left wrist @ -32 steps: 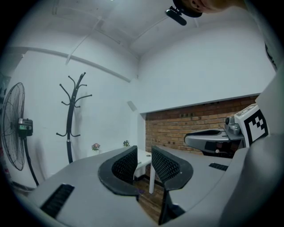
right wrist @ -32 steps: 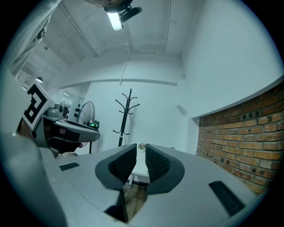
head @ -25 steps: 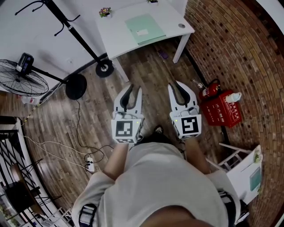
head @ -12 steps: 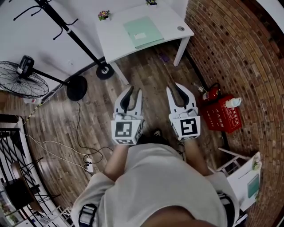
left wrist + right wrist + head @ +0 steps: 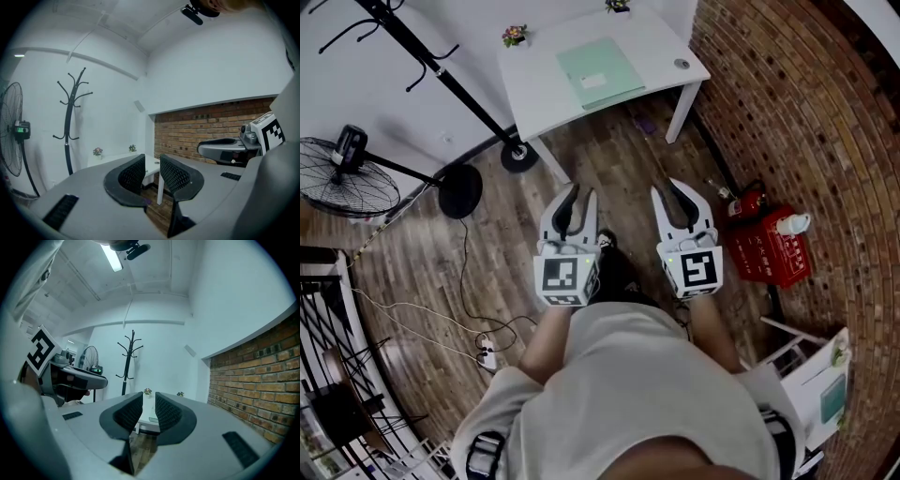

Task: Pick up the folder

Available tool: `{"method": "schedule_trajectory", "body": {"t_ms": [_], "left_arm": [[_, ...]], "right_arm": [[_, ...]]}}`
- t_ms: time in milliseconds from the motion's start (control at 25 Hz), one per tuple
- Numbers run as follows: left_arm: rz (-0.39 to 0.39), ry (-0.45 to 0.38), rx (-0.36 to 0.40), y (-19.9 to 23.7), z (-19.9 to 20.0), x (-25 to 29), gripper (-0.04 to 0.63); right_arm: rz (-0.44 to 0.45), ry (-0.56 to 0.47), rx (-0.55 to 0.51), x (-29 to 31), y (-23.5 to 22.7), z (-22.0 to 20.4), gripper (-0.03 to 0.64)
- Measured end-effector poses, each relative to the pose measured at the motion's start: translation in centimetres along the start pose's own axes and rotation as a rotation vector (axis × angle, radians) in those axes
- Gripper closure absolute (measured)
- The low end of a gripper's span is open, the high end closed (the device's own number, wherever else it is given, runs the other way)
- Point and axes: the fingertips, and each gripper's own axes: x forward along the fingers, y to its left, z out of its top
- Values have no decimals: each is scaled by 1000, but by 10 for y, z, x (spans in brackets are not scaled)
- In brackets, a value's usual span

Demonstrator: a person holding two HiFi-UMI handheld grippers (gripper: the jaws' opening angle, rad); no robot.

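The pale green folder point(image 5: 600, 72) lies flat on the white surface point(image 5: 534, 94), well ahead of both grippers, so we judge the step in hand to be the approach. The left gripper point(image 5: 579, 193) holds its fingers a narrow gap apart with nothing between them. The right gripper point(image 5: 671, 187) has just been opening a little and is likewise empty. To do this well, we should carry both grippers on towards the near edge of the surface and keep them level. We should also spread the fingers wider before arriving. A thin, flat folder gives little to pinch from above, so one finger ought to slide under its near edge, which seems to lie close to the rim. Two small potted plants point(image 5: 515, 35) stand at the far side, apart from the folder. Around us are a wooden floor point(image 5: 497, 234), a brick wall point(image 5: 797, 112) at the right and a red fire extinguisher box point(image 5: 769, 248) at its foot. A coat stand point(image 5: 441, 70) and a fan point(image 5: 342, 173) stand at the left.
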Motion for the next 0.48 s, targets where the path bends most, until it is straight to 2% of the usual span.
{"method": "schedule_trajectory", "body": {"t_ms": [480], "left_arm": [[-20,12,-11,48,-5,79,502]], "right_arm": [[28,43,-25,85,-23,-14,532]]}}
